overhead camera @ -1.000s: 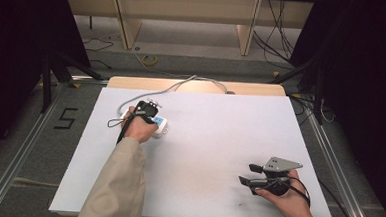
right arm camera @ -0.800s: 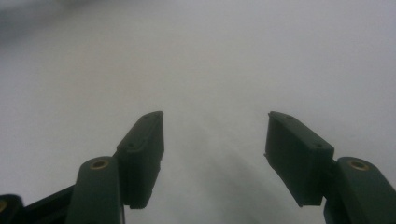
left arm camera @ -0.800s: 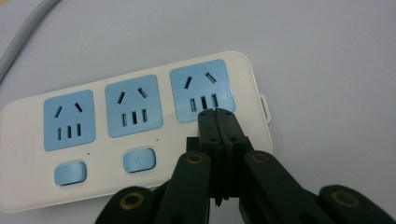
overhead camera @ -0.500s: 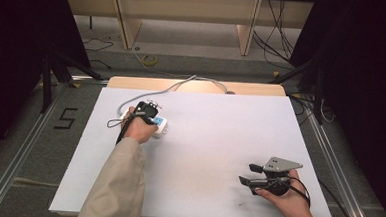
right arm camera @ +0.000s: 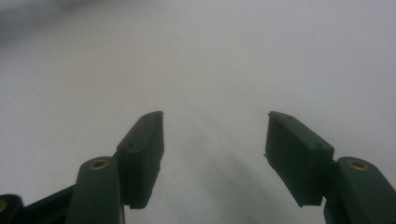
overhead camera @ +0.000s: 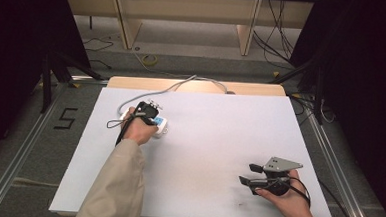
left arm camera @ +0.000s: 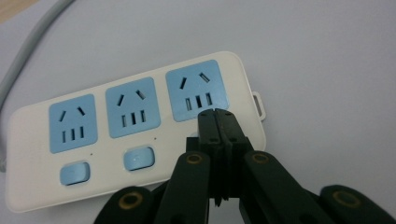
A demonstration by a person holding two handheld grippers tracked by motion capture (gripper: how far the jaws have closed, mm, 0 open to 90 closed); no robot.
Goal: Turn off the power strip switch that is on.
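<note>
Strip: power strip (left arm camera: 133,128) is lying flat on the white table (overhead camera: 219,140), left of centre and toward the far edge; three blue sockets are being shown, with two blue switches visible in front of the left and middle ones.
Cord: grey cord (overhead camera: 174,87) is being trailed from the strip off the far edge of the table.
Left gripper: left gripper (left arm camera: 216,116) is being held with jaws pressed together, nothing between them; its tip is being placed at the near edge of the right socket, where a third switch is probably being covered.
Right gripper: right gripper (right arm camera: 215,135) is being held with jaws wide apart and empty, over bare table near the right near corner, well apart from the strip.
Risk, slip: the strip is not being steadied by the other gripper, so it may be pushed sideways or tipped under an off-centre press.
Risk, miss: the closed tip may be slid onto the socket face instead of the switch.
Containers: none are being seen.
</note>
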